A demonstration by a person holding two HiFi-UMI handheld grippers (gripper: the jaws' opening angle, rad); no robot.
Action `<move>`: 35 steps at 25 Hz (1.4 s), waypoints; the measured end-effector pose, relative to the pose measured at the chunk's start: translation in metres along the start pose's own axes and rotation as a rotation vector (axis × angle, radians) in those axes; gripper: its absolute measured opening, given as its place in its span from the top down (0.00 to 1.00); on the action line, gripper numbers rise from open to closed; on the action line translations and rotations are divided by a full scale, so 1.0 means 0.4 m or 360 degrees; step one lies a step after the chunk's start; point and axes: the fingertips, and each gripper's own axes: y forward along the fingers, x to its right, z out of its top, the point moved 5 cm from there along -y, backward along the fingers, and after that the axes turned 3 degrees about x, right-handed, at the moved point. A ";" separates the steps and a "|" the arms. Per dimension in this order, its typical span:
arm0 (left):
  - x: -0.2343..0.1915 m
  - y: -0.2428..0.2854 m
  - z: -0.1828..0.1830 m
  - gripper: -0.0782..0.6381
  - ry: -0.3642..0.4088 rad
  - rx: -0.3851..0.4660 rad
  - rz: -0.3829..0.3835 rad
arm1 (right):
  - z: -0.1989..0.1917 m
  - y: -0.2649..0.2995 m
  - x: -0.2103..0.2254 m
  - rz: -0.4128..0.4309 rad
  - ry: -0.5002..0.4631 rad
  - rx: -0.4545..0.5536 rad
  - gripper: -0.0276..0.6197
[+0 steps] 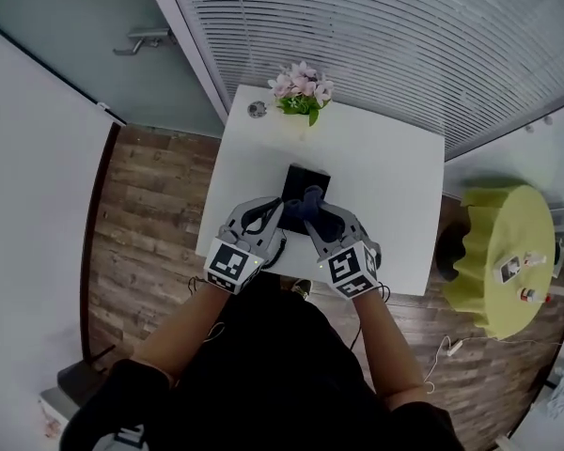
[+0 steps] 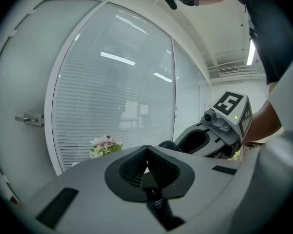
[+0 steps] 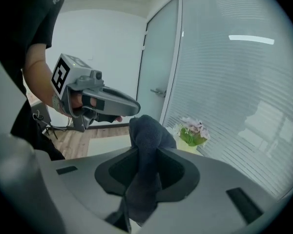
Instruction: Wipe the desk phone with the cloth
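Observation:
A black desk phone [image 1: 305,178] lies near the middle of the white table [image 1: 395,186], and both grippers hover over its near end. My right gripper [image 1: 312,207] is shut on a dark blue cloth [image 1: 307,198]; in the right gripper view the cloth [image 3: 147,145] bulges up between the jaws of the right gripper [image 3: 145,155]. My left gripper [image 1: 273,212] sits just left of the cloth. Its jaws meet in the left gripper view, where the left gripper [image 2: 146,154] holds nothing that I can see. The phone's near part is hidden under the grippers.
A pot of pink flowers [image 1: 301,92] and a small round object [image 1: 256,109] stand at the table's far edge. A glass wall with blinds rises behind. A yellow-green round table [image 1: 503,252] with small bottles stands to the right. The floor is wooden.

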 end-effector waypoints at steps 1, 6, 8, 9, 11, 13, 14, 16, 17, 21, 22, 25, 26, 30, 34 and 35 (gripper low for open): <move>-0.019 0.015 -0.012 0.88 0.0000 -0.0010 -0.0005 | -0.011 0.031 0.010 0.0008 -0.0019 -0.0058 0.79; -0.103 0.085 -0.075 0.88 0.0004 -0.0070 -0.0015 | -0.063 0.168 0.052 0.0066 -0.0054 -0.0287 0.79; -0.129 0.112 -0.097 0.88 0.0002 -0.0086 -0.0017 | -0.078 0.212 0.070 0.0082 -0.0050 -0.0352 0.79; -0.138 0.125 -0.107 0.88 0.0001 -0.0093 -0.0024 | -0.084 0.232 0.077 0.0091 -0.0050 -0.0383 0.79; -0.153 0.146 -0.128 0.88 0.0007 -0.0110 -0.0041 | -0.098 0.269 0.088 0.0118 -0.0052 -0.0451 0.79; -0.166 0.164 -0.150 0.88 0.0003 -0.0131 -0.0055 | -0.114 0.301 0.094 0.0151 -0.0051 -0.0516 0.79; -0.173 0.173 -0.161 0.88 -0.0005 -0.0142 -0.0060 | -0.121 0.317 0.098 0.0164 -0.0049 -0.0543 0.79; -0.192 0.195 -0.180 0.88 -0.0023 -0.0157 -0.0065 | -0.133 0.350 0.111 0.0177 -0.0050 -0.0581 0.79; -0.201 0.204 -0.187 0.88 -0.0030 -0.0162 -0.0066 | -0.137 0.365 0.117 0.0179 -0.0052 -0.0592 0.79; -0.215 0.224 -0.201 0.88 -0.0054 -0.0173 -0.0073 | -0.152 0.398 0.125 0.0185 -0.0059 -0.0614 0.79; -0.218 0.227 -0.203 0.88 -0.0058 -0.0173 -0.0076 | -0.153 0.401 0.126 0.0187 -0.0062 -0.0616 0.79; -0.228 0.232 -0.209 0.88 -0.0071 -0.0175 -0.0075 | -0.156 0.405 0.126 0.0191 -0.0097 -0.0638 0.79; -0.230 0.232 -0.212 0.88 -0.0076 -0.0179 -0.0073 | -0.156 0.406 0.124 0.0193 -0.0111 -0.0650 0.79; -0.226 0.223 -0.224 0.88 -0.0086 -0.0190 -0.0067 | -0.159 0.405 0.108 0.0189 -0.0154 -0.0691 0.79; -0.215 0.214 -0.236 0.88 -0.0088 -0.0200 -0.0061 | -0.171 0.402 0.083 0.0235 -0.0164 -0.0719 0.79; -0.212 0.211 -0.241 0.88 -0.0093 -0.0205 -0.0057 | -0.175 0.400 0.073 0.0249 -0.0163 -0.0722 0.79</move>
